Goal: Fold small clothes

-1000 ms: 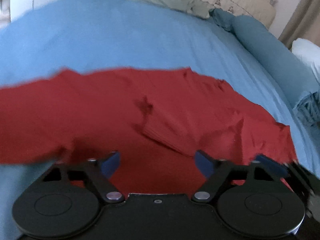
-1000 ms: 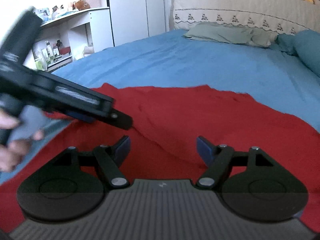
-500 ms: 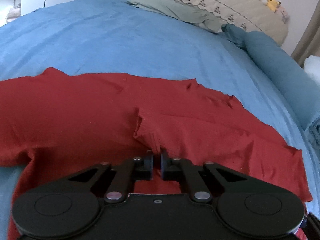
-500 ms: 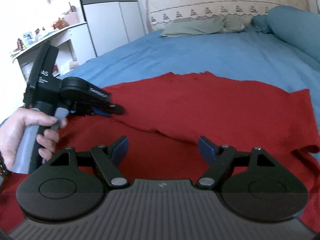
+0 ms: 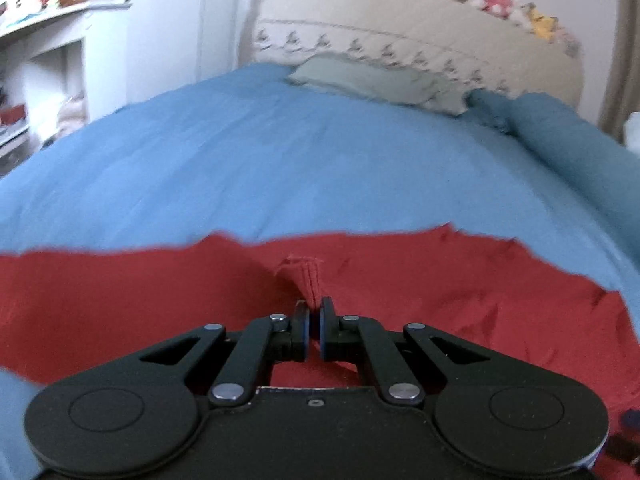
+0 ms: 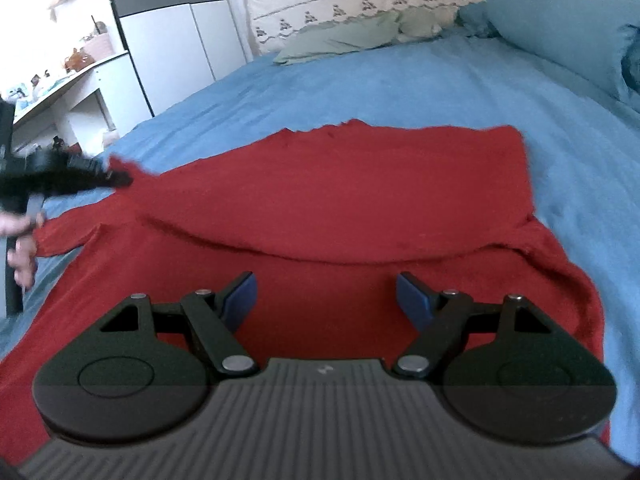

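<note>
Your left gripper (image 5: 314,320) pinches a stitched edge of the red garment (image 6: 340,200), spread mid-frame on the blue bed (image 6: 400,88). Your right gripper (image 6: 325,294) hangs wide, holding nothing. That thin pinch could slip when you pull, spoiling the fold.

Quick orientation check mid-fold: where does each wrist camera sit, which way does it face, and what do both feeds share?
Left wrist: behind the left tongs, facing the headboard across the blue bed; tongs shut on a pinch of the red garment.
Right wrist: behind the open right tongs, low above the garment, facing the headboard; the left tongs and the person's hand show at the left edge.
Shared: red garment, blue bed, green pillow, headboard, left tongs.
</note>
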A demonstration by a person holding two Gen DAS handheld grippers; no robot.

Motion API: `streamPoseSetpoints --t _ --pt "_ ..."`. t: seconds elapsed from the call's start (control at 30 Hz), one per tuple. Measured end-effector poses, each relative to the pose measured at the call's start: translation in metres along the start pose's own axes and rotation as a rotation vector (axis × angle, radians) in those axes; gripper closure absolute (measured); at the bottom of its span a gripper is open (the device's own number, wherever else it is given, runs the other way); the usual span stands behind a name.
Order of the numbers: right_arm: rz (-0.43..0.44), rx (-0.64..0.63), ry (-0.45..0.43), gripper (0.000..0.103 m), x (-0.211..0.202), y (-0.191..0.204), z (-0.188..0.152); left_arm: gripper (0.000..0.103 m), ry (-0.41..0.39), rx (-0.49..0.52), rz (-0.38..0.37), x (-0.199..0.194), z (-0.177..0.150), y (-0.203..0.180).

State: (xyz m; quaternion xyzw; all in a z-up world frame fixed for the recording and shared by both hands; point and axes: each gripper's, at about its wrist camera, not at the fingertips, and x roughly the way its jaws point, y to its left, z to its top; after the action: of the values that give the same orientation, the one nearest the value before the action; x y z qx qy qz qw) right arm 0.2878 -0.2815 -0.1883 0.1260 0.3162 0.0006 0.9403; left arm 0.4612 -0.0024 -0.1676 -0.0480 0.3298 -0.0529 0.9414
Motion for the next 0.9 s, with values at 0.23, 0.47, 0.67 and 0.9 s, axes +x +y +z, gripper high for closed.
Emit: streamPoseSetpoints --t 0.23,0.47,0.67,0.9 --pt "-0.056 -0.013 0.022 0.011 -0.002 -0.004 0.005 0.090 0.038 -0.029 0.020 0.006 -0.012 0.004" --pt "-0.101 0.028 -0.078 0.005 0.003 -0.020 0.042 0.030 -0.029 0.127 -0.057 -0.027 -0.005 -0.004" --pt "-0.102 0.032 -0.023 0.006 0.026 -0.037 0.047 0.030 0.010 0.167 -0.126 -0.004 0.002 -0.026" --pt "-0.207 -0.003 0.028 0.008 0.017 -0.045 0.042 0.030 -0.001 0.224 -0.125 0.014 0.010 -0.040"
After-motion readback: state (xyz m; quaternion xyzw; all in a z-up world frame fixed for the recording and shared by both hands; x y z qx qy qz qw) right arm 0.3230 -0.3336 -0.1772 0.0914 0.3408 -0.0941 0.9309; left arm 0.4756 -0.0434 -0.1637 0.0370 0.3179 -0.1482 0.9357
